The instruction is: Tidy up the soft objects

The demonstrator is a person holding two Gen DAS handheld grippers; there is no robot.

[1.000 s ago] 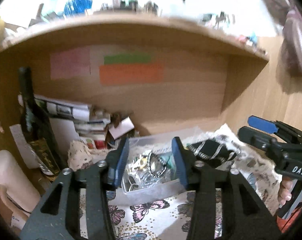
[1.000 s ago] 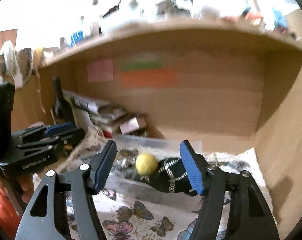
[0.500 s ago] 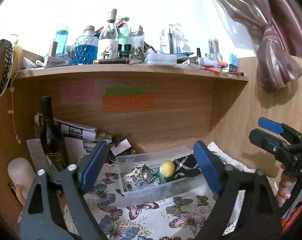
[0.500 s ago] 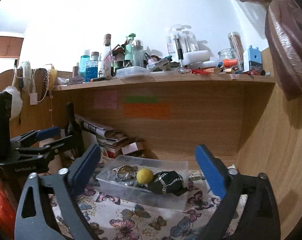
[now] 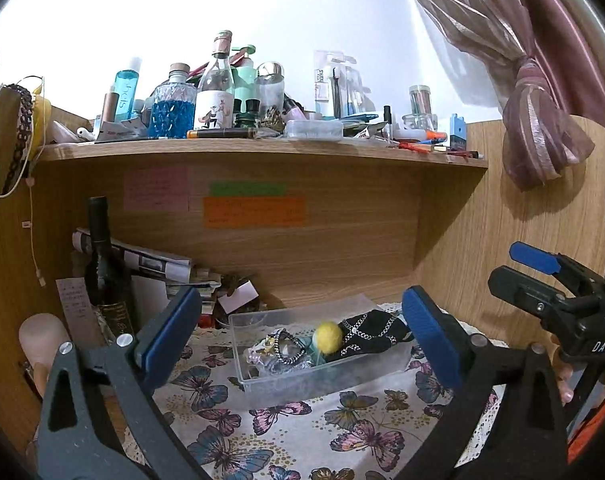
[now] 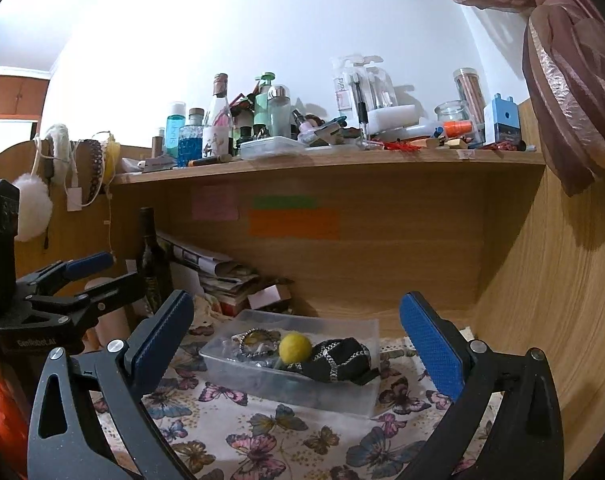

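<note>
One clear plastic bin (image 5: 318, 376) sits on the butterfly-print tabletop (image 6: 262, 436), holding 1 yellow fuzzy ball (image 6: 295, 347), 1 black pouch w/ silver chain pattern (image 6: 340, 364) just right of it, beaded bits left. Left gripper (image 5: 298, 334) & right gripper (image 6: 296, 340): fingers spread wide, empty, near side of bin.

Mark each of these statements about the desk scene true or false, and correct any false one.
1. The yellow ball lies inside the clear plastic box. True.
2. The left tool is clamped on the ball. False: it is open and holds nothing.
3. The black chain-trimmed pouch lies beside the ball in the box. True.
4. The box stands on the upper shelf. False: it stands on the butterfly-print cloth below the shelf.
5. The right tool is open. True.
</note>
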